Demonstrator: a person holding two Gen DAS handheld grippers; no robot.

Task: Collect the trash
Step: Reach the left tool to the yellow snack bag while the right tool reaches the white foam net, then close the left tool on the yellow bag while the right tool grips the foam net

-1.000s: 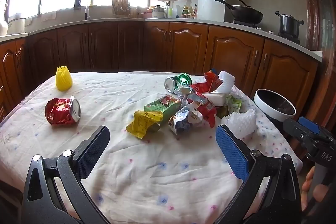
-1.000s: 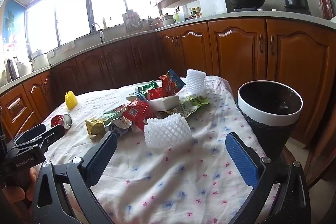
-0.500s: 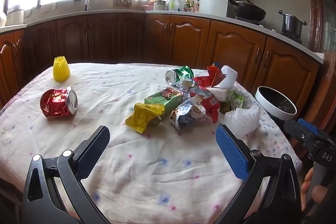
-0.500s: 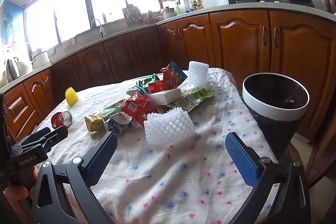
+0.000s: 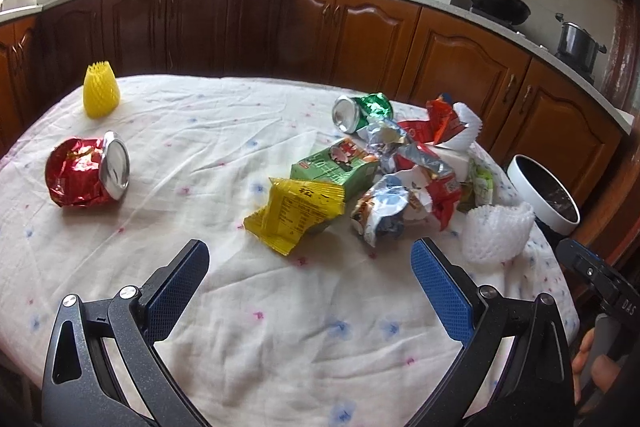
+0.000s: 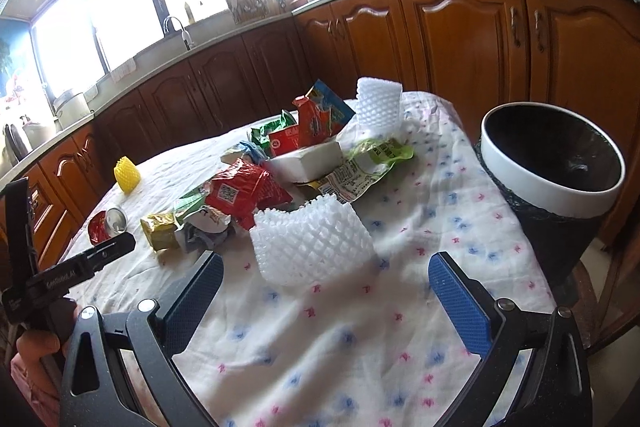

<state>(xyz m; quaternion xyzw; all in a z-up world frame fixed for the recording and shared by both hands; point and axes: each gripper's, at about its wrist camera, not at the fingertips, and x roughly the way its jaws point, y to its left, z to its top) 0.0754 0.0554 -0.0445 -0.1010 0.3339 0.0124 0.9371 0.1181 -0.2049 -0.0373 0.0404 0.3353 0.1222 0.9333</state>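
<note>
Trash lies on a table with a flowered white cloth [image 5: 208, 131]. A crushed red can [image 5: 86, 173] and a yellow foam net [image 5: 101, 91] sit at the left. A yellow wrapper [image 5: 298, 213], green carton [image 5: 334, 167], green can [image 5: 360, 113] and foil wrappers [image 5: 404, 199] are piled mid-right. My left gripper [image 5: 310, 281] hangs open just short of the yellow wrapper. My right gripper [image 6: 326, 287] is open, right behind a white foam net [image 6: 312, 243]. A black bin with a white rim [image 6: 552, 163] stands beside the table's right edge.
Wooden kitchen cabinets [image 5: 360, 31] wrap around behind the table. A wok [image 5: 498, 1] and a pot [image 5: 578, 43] stand on the stove. A second white foam net [image 6: 378, 103] and a white box [image 6: 308, 161] sit in the pile. A hand [image 6: 38, 345] holds the left gripper.
Both grippers have moved forward and tilted down toward the table. The pile looks larger, and the white foam net is closer to the right gripper. Nothing was picked up.
</note>
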